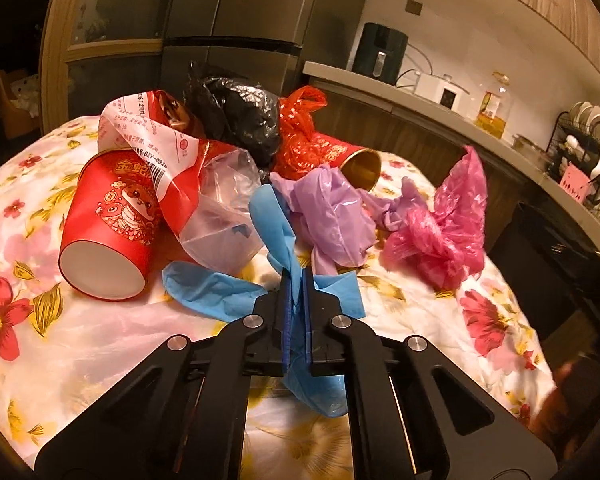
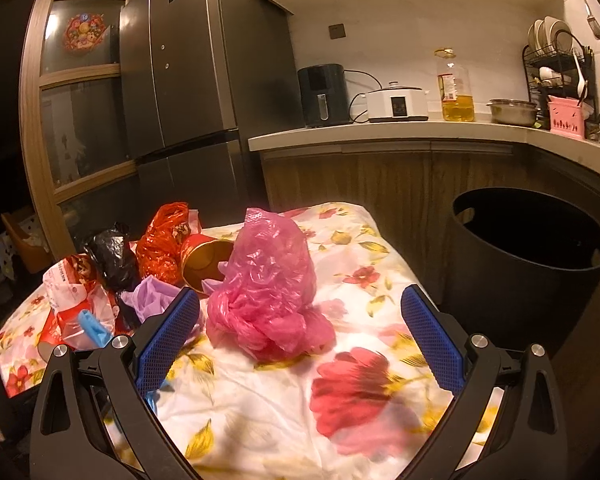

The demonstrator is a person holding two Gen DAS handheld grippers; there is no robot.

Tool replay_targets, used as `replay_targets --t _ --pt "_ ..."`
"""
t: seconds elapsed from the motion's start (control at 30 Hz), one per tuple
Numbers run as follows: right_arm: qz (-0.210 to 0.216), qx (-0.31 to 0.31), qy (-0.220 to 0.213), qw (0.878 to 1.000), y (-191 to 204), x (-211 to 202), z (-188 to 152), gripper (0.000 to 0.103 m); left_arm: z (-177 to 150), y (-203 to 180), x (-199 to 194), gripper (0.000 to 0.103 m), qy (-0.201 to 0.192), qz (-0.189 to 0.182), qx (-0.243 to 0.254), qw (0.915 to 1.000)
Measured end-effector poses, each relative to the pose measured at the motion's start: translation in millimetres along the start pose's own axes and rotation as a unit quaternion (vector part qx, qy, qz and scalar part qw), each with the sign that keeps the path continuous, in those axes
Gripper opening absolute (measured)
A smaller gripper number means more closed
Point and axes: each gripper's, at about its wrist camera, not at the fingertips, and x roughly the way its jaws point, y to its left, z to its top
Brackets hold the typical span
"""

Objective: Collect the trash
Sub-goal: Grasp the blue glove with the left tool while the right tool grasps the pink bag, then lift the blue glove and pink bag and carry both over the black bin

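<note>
The left tongs (image 1: 296, 280) pinch one blue glove (image 1: 216, 288) on the tabletop (image 1: 100, 344), in front of two red cups (image 1: 108, 224). Right tongs (image 2: 300, 324) gape wide near one pink bag (image 2: 268, 284); one black bin (image 2: 528, 252) stands beyond the pink bag.

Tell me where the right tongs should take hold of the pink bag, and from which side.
Grip the pink bag at its bunched lower half, coming straight forward: the right tongs are open and already face it. Judging by its pose, the upright top is loose film and would likely slip.
</note>
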Motion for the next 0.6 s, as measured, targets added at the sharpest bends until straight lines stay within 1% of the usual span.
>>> replay_targets --t 0.07,0.2,0.23,0.27,0.4,0.5,0.53,0.57,0.6 --pt "0.006 0.002 0.004 1.000 1 10 1 0.093 2 0 -5 0.003 -0.010 -0.004 -0.003 0.9999" --pt "0.015 0.013 0.009 1.000 0 25 2 0.090 5 -1 -22 0.003 -0.032 -0.003 0.005 0.9995" --pt "0.017 0.016 0.010 1.000 0 28 3 0.087 5 -1 -26 0.003 -0.036 -0.003 0.006 0.9993" --pt "0.023 0.020 0.015 0.999 0 33 3 0.081 6 -1 -29 0.002 -0.039 -0.003 0.006 0.9992" --pt "0.037 0.026 0.031 0.999 3 47 3 0.075 10 -2 -42 0.002 -0.056 0.001 0.013 0.9983" --pt "0.045 0.018 0.049 0.998 7 55 2 0.063 13 -5 -45 0.002 -0.063 0.004 0.022 0.9978" --pt "0.047 0.017 0.052 0.997 7 56 1 0.056 14 -6 -46 0.002 -0.064 0.004 0.024 0.9977" --pt "0.050 0.016 0.054 0.997 7 56 1 0.047 14 -6 -47 0.002 -0.065 0.005 0.025 0.9976" --pt "0.052 0.017 0.057 0.997 7 57 0 0.043 14 -7 -47 0.002 -0.064 0.004 0.026 0.9976"
